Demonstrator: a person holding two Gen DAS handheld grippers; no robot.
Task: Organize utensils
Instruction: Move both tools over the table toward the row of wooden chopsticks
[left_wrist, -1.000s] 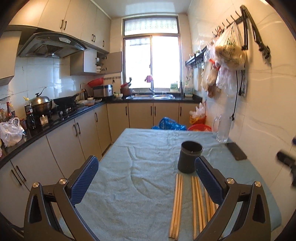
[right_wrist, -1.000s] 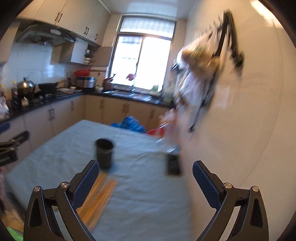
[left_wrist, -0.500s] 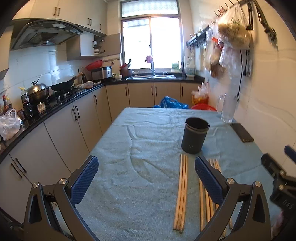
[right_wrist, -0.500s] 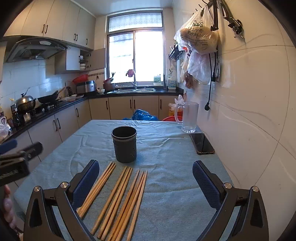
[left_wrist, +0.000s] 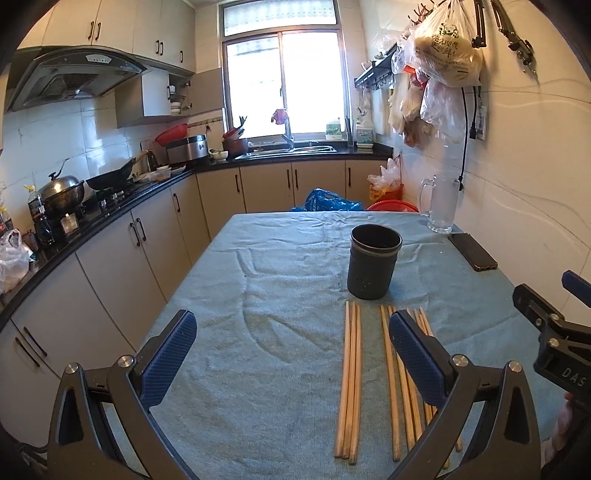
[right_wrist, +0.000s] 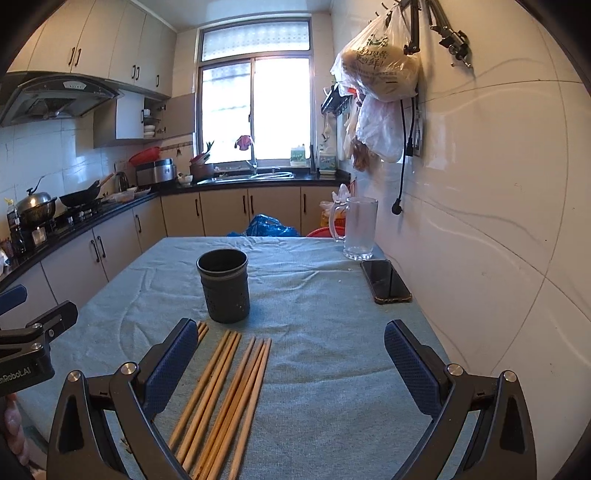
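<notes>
Several wooden chopsticks (left_wrist: 350, 380) (right_wrist: 221, 391) lie in loose groups on the blue-green table cloth, pointing toward a dark round utensil holder (left_wrist: 373, 266) (right_wrist: 224, 285) that stands upright and looks empty. My left gripper (left_wrist: 291, 352) hovers open above the cloth, its right finger over the right-hand chopsticks. My right gripper (right_wrist: 286, 360) is open too, with its left finger over the left-hand chopsticks. Each gripper shows at the edge of the other's view. Nothing is held.
A glass mug (right_wrist: 356, 228) and a black phone (right_wrist: 386, 281) sit at the table's right side by the tiled wall. Kitchen counters with a stove and pots (left_wrist: 61, 194) run along the left. Plastic bags (right_wrist: 380, 70) hang from wall hooks.
Both grippers have tilted down and settled over the table; the right view swung left from the wall to face the chopsticks and holder. Both stayed open.
</notes>
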